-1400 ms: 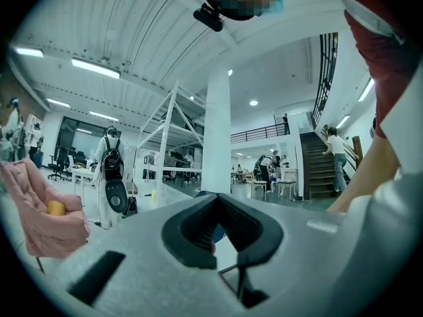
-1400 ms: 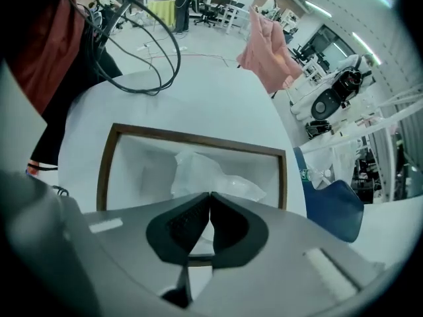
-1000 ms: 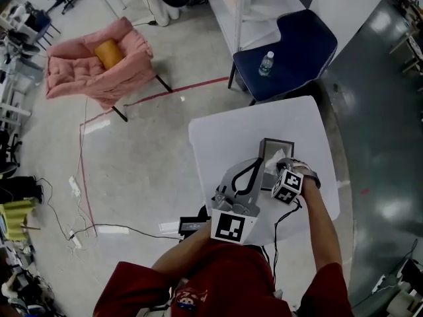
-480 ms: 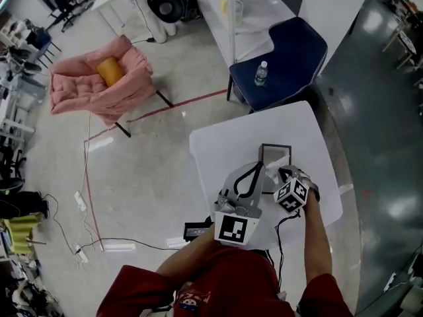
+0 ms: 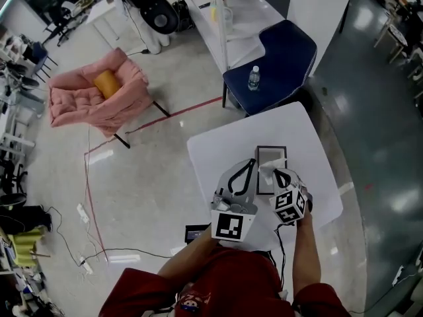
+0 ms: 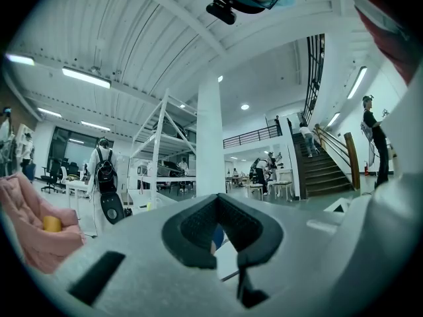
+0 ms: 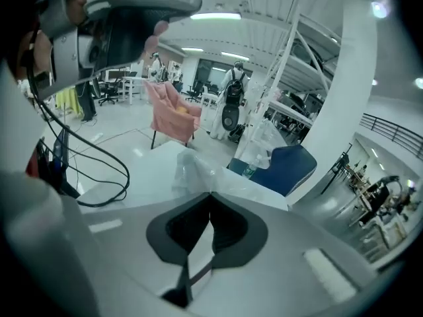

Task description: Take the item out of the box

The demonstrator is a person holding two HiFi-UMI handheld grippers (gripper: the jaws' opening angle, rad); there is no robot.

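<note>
Pinching a crumpled clear plastic bag [image 7: 187, 169] at their very tips, the jaws of the right gripper [image 7: 210, 194] are pressed together. The bag bunches up just ahead of the tips and slightly to their left, and its long axis cannot be made out. Under those tips lies the open box [image 5: 271, 148], its long side running away from the person. Beside it, the left gripper [image 6: 217, 199] has its jaws closed tip to tip on nothing, above the white table [image 5: 218, 150].
</note>
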